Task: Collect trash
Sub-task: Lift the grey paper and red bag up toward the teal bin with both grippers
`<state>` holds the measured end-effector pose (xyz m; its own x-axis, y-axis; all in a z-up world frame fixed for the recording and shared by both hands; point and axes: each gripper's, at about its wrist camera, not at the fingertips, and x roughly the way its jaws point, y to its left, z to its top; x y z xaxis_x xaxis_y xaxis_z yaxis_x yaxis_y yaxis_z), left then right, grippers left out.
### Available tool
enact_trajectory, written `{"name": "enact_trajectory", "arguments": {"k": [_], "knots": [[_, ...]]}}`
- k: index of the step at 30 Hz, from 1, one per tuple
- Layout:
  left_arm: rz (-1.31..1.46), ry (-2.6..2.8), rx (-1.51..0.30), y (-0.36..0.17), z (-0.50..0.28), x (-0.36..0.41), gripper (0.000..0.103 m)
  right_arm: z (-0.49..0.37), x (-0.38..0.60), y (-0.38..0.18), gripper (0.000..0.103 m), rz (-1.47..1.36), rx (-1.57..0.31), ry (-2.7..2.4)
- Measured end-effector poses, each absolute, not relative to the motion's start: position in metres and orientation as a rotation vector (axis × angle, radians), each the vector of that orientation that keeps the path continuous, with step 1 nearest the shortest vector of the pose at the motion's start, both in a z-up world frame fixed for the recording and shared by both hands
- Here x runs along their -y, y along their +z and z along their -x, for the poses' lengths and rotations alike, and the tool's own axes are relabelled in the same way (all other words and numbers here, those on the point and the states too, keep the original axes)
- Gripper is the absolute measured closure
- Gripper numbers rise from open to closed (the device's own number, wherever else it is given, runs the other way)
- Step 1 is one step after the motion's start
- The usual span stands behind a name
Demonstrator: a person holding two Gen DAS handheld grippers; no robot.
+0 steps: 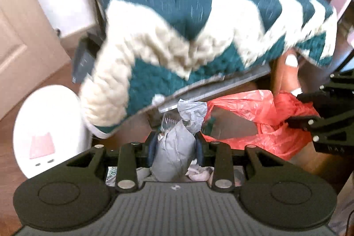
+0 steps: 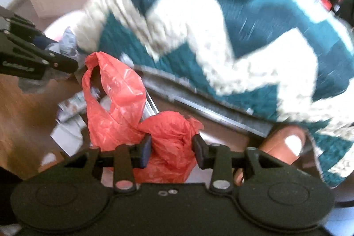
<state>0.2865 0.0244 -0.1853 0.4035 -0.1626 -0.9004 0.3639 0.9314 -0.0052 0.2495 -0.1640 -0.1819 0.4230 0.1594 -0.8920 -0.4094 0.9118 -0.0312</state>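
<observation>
Two tools grip bags of trash beside a teal-and-cream blanket

The left tool (image 1: 176,150) is clamped on a grey bag (image 1: 174,147) at 6 o'clock in its view; the right tool (image 2: 172,150) pinches a red plastic bag (image 2: 170,145), its handle looping toward 10 o'clock. A white bin lid (image 1: 47,127) lies at 8 o'clock of the left view.

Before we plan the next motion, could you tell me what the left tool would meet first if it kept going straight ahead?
The left tool already grips the grey bag; beyond it, probably the chevron blanket's edge, though depth is unclear.
</observation>
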Motion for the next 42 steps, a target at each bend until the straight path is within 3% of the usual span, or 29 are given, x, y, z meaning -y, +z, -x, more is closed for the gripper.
{"name": "enact_trajectory", "arguments": {"k": [13,28,35,42], "knots": [[-0.024,-0.215,-0.862,-0.028,-0.235,-0.024,0.069,-0.202,0.186,-0.011,0.065,0.249,-0.685,0.369],[0.108,-0.153,-0.489,0.163,-0.280,-0.006,0.069,-0.267,0.206,0.145,0.065,0.228,-0.355,0.320],[0.178,-0.138,-0.437,0.199,-0.337,0.009,0.069,-0.331,0.213,0.169,0.065,0.147,-0.378,0.265],[0.200,-0.120,-0.490,0.176,-0.399,0.022,0.069,-0.372,0.206,0.154,0.064,0.129,-0.440,0.269]]}}
